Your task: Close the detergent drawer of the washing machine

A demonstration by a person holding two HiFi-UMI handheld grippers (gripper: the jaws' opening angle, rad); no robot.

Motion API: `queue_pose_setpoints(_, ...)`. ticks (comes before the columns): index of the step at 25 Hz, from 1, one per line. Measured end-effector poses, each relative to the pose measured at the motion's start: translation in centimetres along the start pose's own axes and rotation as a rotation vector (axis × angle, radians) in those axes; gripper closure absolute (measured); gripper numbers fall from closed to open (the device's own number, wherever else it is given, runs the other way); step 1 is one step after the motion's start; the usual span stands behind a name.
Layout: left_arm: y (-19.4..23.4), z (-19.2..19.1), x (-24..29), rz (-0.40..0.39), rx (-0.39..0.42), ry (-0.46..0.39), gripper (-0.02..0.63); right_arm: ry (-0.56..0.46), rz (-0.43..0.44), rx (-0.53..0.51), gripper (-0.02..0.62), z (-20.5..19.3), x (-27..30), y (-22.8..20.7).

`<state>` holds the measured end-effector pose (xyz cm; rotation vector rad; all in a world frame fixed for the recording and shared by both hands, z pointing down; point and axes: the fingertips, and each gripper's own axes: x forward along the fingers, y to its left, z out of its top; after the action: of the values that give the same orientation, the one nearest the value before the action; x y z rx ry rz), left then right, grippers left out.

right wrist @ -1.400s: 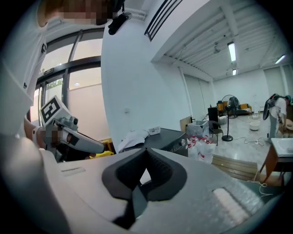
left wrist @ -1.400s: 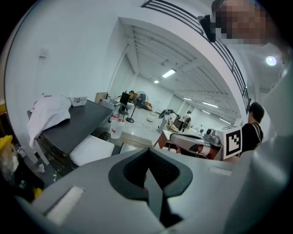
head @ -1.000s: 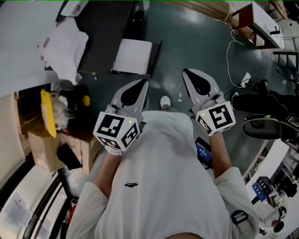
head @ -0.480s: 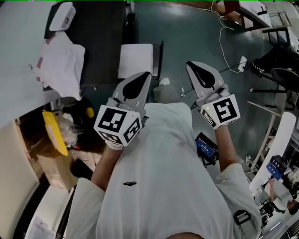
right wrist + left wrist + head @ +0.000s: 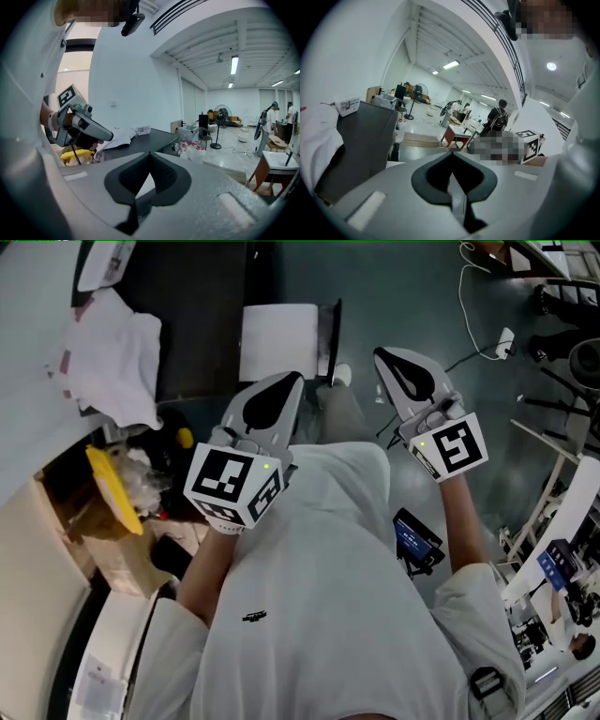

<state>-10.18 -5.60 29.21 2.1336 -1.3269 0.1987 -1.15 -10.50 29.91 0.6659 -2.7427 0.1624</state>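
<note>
Head view: both grippers are smooth grey plastic wedges tapering to a point, left gripper [image 5: 292, 381] and right gripper [image 5: 382, 357], aimed up-frame past a white shirt [image 5: 319, 596]. The glossy white rounded appliance [image 5: 103, 662] at bottom left might be the washer. Honestly can't tell, and I can't pick out the drawer or which way it faces.

Left gripper view: the left gripper [image 5: 451, 154] has its tips touching, with nothing in the black-lined hollow.

Right gripper view: the right gripper [image 5: 150, 153] is pinched together too, and empty.
</note>
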Motion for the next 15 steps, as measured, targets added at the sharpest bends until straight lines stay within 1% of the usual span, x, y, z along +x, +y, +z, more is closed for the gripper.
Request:
queue_pose_setpoints(5,1.5,-1.9,1.7,0.013,-0.01,0.045,0.588,0.018,0.066,0.01,0.594,-3.5,2.1,-0.7)
queue_pose_setpoints(9,2.4,-3.8,3.1,0.022,-0.024,0.082,0.588,0.075,0.094,0.054,0.594,-7.7,3.3,-2.0)
queue_pose_setpoints(15,3.2,-6.0,5.1,0.039,-0.032,0.12,0.588,0.108,0.133,0.102,0.594,-12.8,5.4,-3.0)
